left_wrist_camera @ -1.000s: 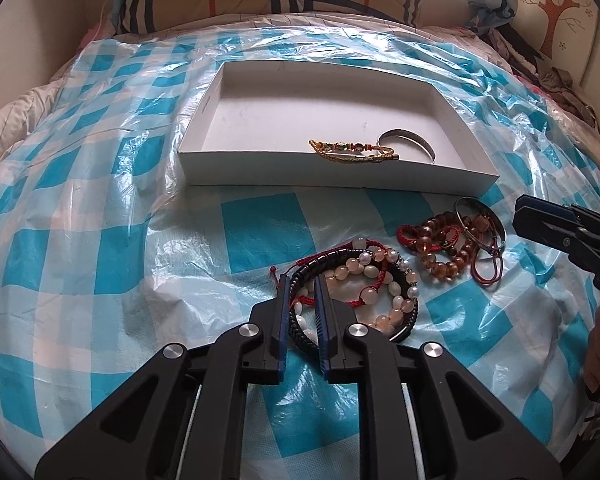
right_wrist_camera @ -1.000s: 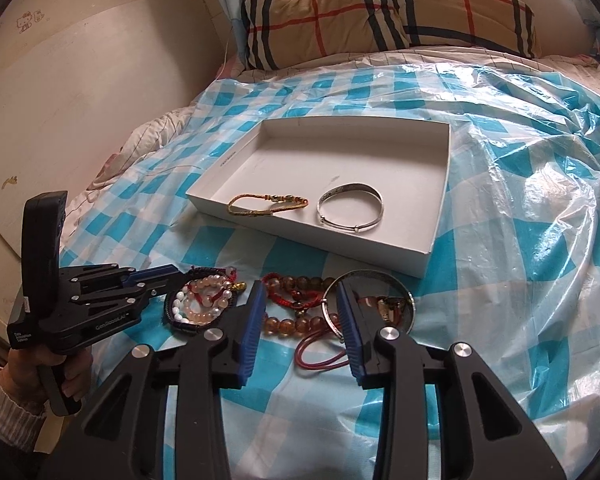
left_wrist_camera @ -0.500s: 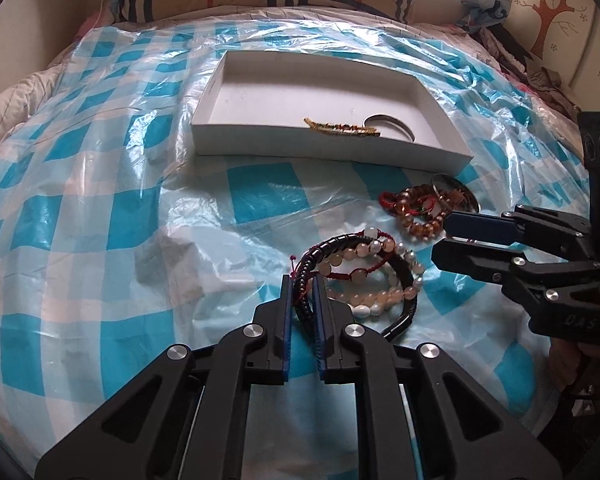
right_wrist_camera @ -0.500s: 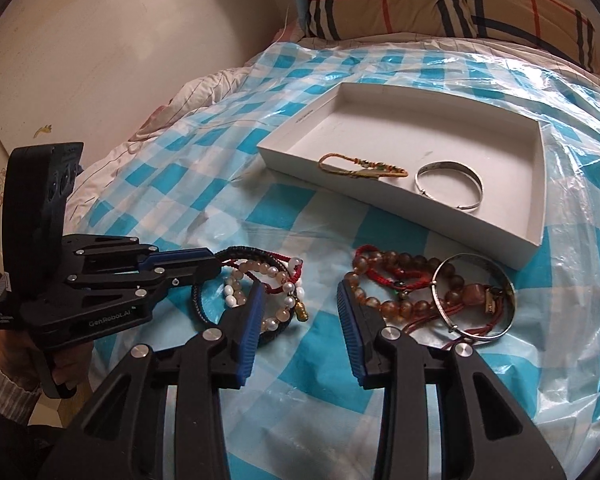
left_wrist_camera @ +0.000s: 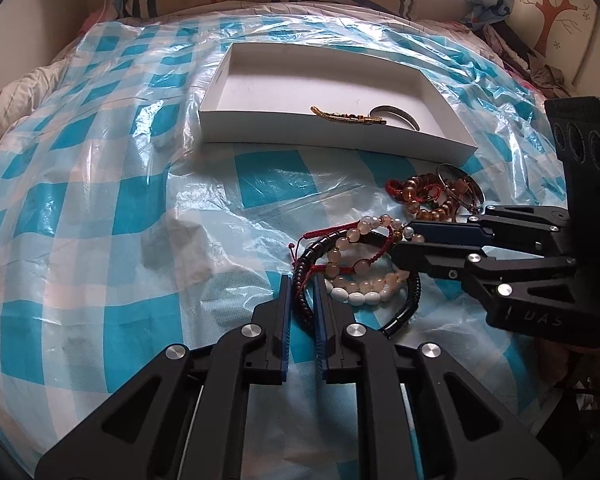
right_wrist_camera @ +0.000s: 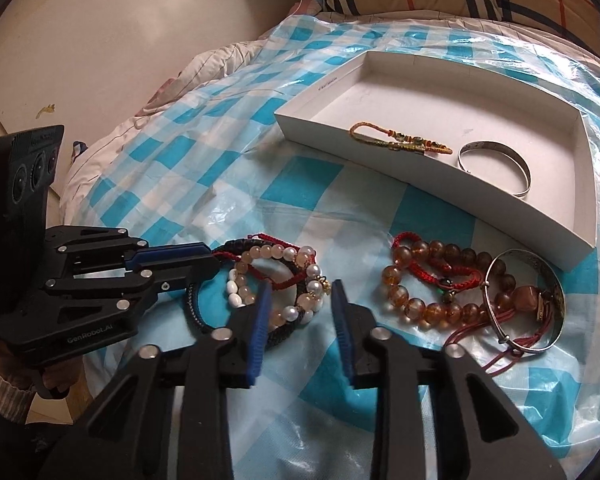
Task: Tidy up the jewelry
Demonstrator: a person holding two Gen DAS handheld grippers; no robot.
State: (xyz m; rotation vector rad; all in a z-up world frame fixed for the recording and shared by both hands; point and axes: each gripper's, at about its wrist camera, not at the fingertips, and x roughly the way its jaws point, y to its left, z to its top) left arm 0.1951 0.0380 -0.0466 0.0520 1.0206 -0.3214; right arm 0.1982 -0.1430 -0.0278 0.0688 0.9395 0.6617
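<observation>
Both tongs point steeply down at the bed's blue-checked plastic sheet [left_wrist_camera: 120, 220]. The left tongs [left_wrist_camera: 302, 280] are clamped on the black beaded bracelet [left_wrist_camera: 410, 308]. The right tongs [right_wrist_camera: 301, 284], moved over from the brown beads, have just been closing. They still stand apart, with the pink-and-pearl bracelets [right_wrist_camera: 276, 252] between the tips. The shallow white cardboard tray's [right_wrist_camera: 420, 176] wall half hides a silver bangle [left_wrist_camera: 396, 114].

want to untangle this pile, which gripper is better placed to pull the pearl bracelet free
Right. The right gripper, its jaws just closing, straddles the pearl bracelet. The left gripper is clamped on the black bracelet, so it likely serves best as the anchor.
</observation>
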